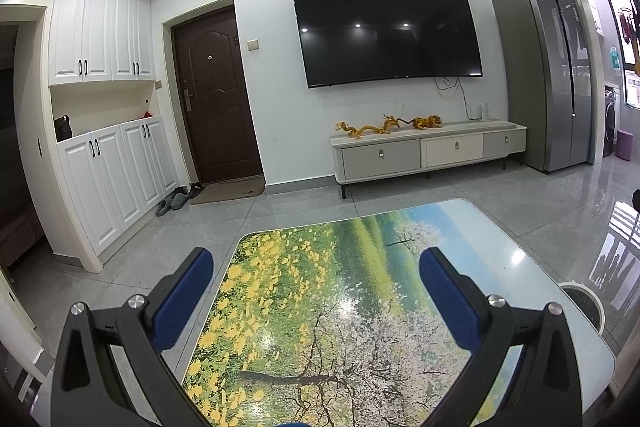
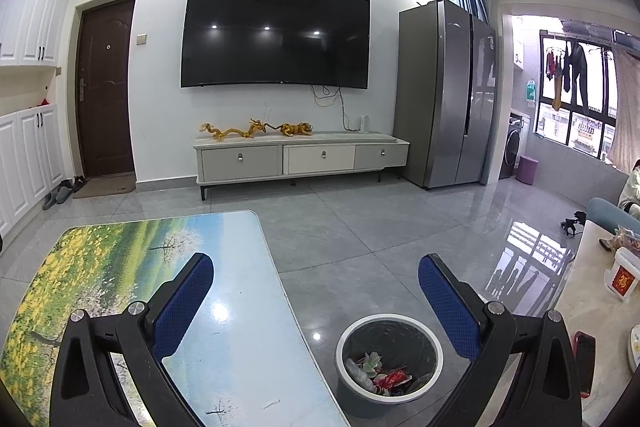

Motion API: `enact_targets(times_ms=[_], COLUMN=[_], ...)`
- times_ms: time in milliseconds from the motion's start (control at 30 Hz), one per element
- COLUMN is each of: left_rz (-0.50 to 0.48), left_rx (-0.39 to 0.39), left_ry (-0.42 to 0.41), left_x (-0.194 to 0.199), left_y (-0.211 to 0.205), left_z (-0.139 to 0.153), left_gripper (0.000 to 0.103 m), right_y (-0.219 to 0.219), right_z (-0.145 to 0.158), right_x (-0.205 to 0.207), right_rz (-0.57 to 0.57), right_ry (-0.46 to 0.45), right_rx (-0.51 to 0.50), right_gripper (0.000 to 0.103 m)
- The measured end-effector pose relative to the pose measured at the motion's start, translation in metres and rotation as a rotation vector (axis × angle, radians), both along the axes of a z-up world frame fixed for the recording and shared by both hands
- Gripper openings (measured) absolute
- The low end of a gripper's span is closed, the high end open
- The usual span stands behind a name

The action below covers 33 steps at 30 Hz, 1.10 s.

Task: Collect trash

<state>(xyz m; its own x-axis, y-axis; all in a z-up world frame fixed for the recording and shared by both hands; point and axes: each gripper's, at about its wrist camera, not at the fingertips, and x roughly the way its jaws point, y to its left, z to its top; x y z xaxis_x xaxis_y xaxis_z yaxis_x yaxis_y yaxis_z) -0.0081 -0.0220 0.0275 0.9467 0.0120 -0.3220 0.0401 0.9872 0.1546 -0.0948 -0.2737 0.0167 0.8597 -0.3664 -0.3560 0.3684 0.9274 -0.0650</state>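
Although both tools hang over the same printed surface, only the right hand-held gripper [image 2: 316, 301] has the task's target in its sights: its blue pads [image 2: 182, 307] stand wide apart with nothing between them, and the trash bin [image 2: 389, 363] sits on the floor below and slightly right of the gap, just beside the right edge of the counter [image 2: 248, 347]. The bin is round and upright, so it has no long axis to line up with; its mouth faces straight up toward the tool. Wrappers [image 2: 378, 373], red, white and pale green, already lie in its bottom.

The left hand-held gripper [image 1: 316, 301] is likewise spread open and empty, hovering above the flower-and-tree print of the counter [image 1: 360, 307]. From there the bin [image 1: 582, 301] lies well off to the right, past the counter's edge, with only part of its white rim showing. By that reading the right hand is the nearer one to the bin.

The right wrist view alone shows the bin's contents, and a second, pale surface [image 2: 592, 307] at far right bearing a dark phone [image 2: 585, 363] and a red-and-white packet [image 2: 622, 277]. The left wrist view shows more of the counter's near and left part, and no loose litter is visible on it in either view, so the collecting looks largely done, unless more remains out of frame.
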Motion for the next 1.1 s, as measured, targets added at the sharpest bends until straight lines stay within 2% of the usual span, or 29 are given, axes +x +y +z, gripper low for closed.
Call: enact_targets(times_ms=[1100], left_rz=[-0.023], left_rx=[-0.001], left_ry=[-0.006], left_x=[-0.0028], left_y=[0.0001], left_z=[-0.0019], left_gripper=[0.103], right_y=[0.0009], right_z=[-0.0001], right_x=[-0.0027], right_rz=[0.003], right_ry=[-0.005], right_rx=[-0.026], right_gripper=[0.103])
